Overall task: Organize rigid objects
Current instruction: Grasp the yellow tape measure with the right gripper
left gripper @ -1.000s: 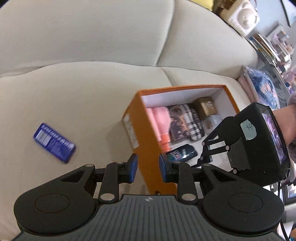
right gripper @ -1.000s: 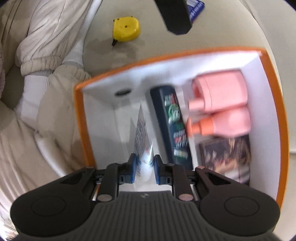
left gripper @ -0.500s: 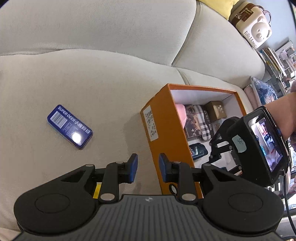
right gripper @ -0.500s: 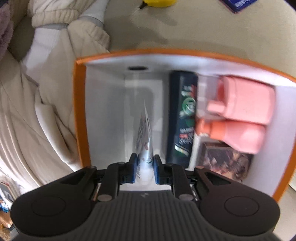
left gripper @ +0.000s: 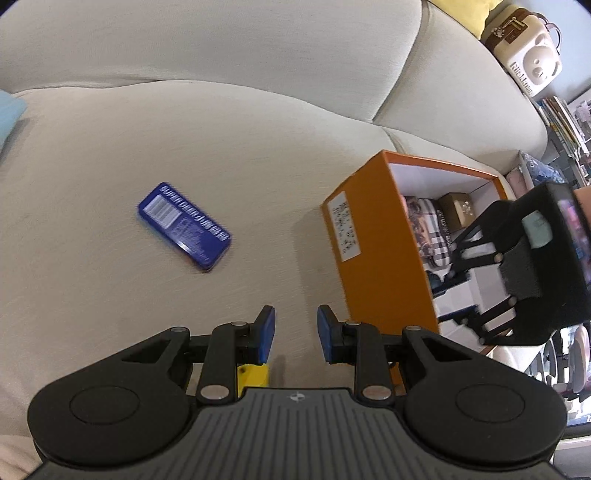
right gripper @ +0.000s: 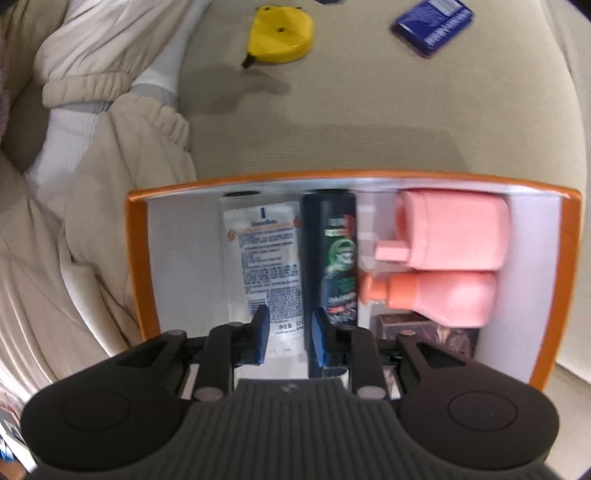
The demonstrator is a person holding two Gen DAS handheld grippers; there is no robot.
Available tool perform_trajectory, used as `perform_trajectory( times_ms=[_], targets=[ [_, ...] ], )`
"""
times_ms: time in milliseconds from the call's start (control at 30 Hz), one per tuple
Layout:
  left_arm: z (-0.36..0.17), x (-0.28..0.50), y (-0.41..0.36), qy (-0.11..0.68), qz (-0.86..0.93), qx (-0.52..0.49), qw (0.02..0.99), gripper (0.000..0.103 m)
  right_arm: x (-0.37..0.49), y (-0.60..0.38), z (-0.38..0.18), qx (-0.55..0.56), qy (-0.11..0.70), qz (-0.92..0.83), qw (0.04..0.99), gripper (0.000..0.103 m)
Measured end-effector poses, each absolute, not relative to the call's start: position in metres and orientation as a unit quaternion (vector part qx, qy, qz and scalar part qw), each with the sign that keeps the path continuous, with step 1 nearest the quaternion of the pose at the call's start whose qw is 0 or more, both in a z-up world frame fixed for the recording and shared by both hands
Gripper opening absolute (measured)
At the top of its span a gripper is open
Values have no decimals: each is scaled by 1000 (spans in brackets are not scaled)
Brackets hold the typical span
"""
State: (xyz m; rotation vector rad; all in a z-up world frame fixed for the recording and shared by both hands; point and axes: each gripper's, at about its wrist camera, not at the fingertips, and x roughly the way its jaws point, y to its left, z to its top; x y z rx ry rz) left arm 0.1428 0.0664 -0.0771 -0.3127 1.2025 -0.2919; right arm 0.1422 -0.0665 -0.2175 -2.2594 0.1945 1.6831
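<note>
Right wrist view: right tool (right gripper: pixel 286 338) over orange box (right gripper: pixel 140 266), jaws just been opening, apart, white tube (right gripper: pixel 264 254) lying flat below, released. Dark bottle (right gripper: pixel 334 254) beside tube, two pink bottles (right gripper: pixel 450 266) at right. Left tool (left gripper: pixel 293 334) narrowly parted, empty, above sofa (left gripper: pixel 258 129). Blue tin (left gripper: pixel 183 226) on cushion, well apart from box. Yellow item (left gripper: pixel 253 376) under left tool, probably tape measure (right gripper: pixel 280 35).
</note>
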Motion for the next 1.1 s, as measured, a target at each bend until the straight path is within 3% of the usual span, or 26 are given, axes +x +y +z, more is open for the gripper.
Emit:
perform_trajectory(
  times_ms=[433, 700, 867, 900, 967, 1100],
  targets=[
    [-67, 102, 84, 543, -112, -82, 828, 31, 123, -86, -179, -748, -23, 609, 263, 26],
    [-77, 86, 93, 527, -112, -106, 836, 35, 69, -110, -131, -600, -61, 705, 373, 30],
    [-93, 85, 109, 552, -91, -110, 821, 35, 37, -107, -170, -549, 9, 729, 409, 34],
    [-97, 85, 111, 559, -89, -103, 818, 35, 34, -109, -179, -551, 36, 752, 361, 37],
    [-105, 86, 112, 572, -91, -88, 810, 35, 26, -105, -202, -545, 71, 751, 365, 43],
    [-121, 92, 118, 589, -76, -66, 802, 35, 12, -98, -241, -555, 82, 737, 377, 47]
  ],
)
